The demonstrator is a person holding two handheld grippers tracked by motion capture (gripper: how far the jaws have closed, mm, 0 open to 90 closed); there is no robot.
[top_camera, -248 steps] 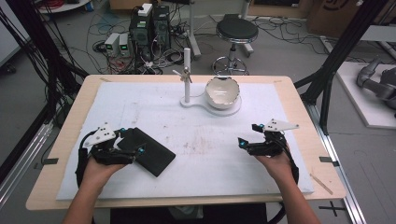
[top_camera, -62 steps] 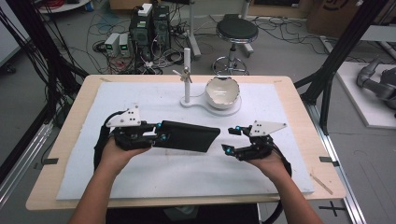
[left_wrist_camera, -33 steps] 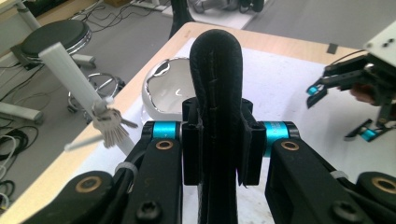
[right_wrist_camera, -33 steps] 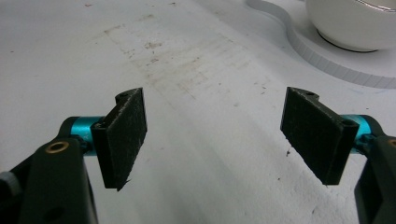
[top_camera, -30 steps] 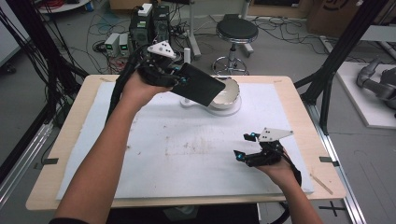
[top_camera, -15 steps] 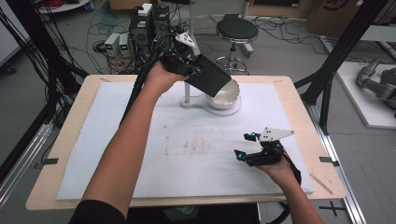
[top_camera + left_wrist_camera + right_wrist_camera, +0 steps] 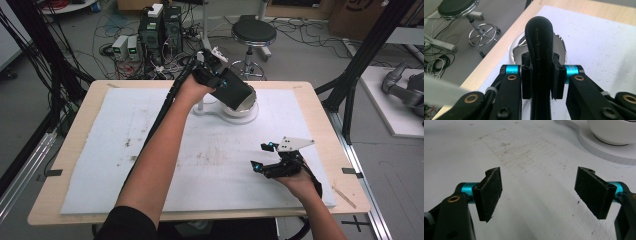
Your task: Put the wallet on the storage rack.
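The black pouch (image 7: 233, 92) was held above the far middle of the table, directly over the white bowl (image 7: 246, 104), and was tilted down toward it. In the left gripper view, the stitched edge of the black pouch (image 7: 539, 42) was seen end-on between the two pads, with the rim of the white bowl (image 7: 515, 51) behind it. The left gripper (image 7: 212, 75) was clamped on the black pouch, its pads pressed against both faces. The bowl was seated on a white stand (image 7: 210, 109) on the white mat (image 7: 100, 150). The right gripper (image 7: 264, 159) was rested on the mat near the table's right front, well apart from the bowl. Its jaws were spread wide, with nothing between the pads (image 7: 491, 192).
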